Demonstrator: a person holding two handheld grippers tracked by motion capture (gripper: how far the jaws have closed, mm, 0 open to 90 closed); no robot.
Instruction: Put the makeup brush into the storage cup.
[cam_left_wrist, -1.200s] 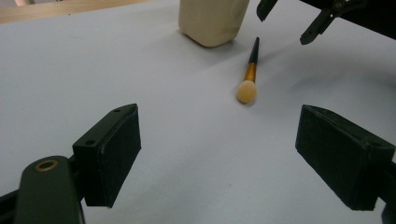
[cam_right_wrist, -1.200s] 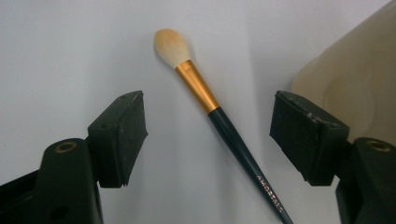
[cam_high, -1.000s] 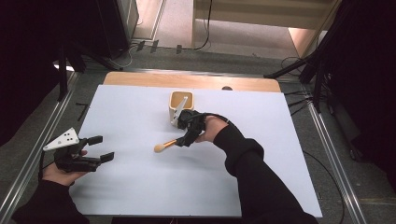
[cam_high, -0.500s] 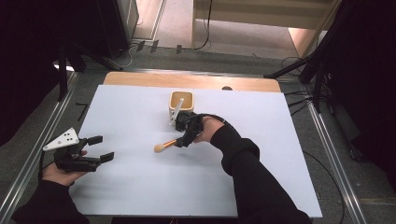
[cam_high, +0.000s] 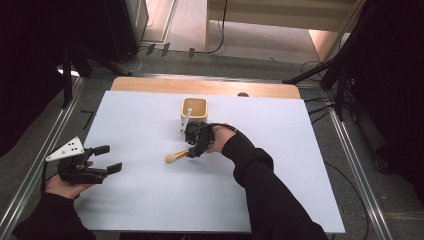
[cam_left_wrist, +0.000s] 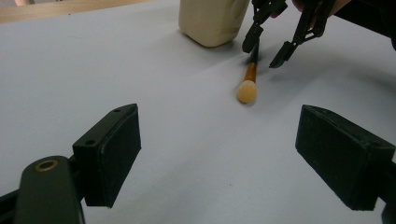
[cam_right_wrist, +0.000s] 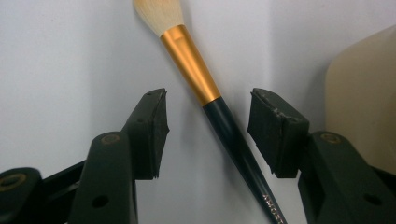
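Right gripper sits straddling the makeup brush — jaws have just been closing in, but there's a gap on both sides of the dark handle, so no grip yet. In the right gripper view the brush's long axis runs from bristles at 11 o'clock to the handle end at 5 o'clock, skewed across the jaw line rather than square to it. In the high view the brush lies flat on the white table, bristle head toward 8 o'clock, just below the tan cup. Left gripper is wide open, holding nothing, well apart at 9 o'clock — the right hand is clearly the nearer one.
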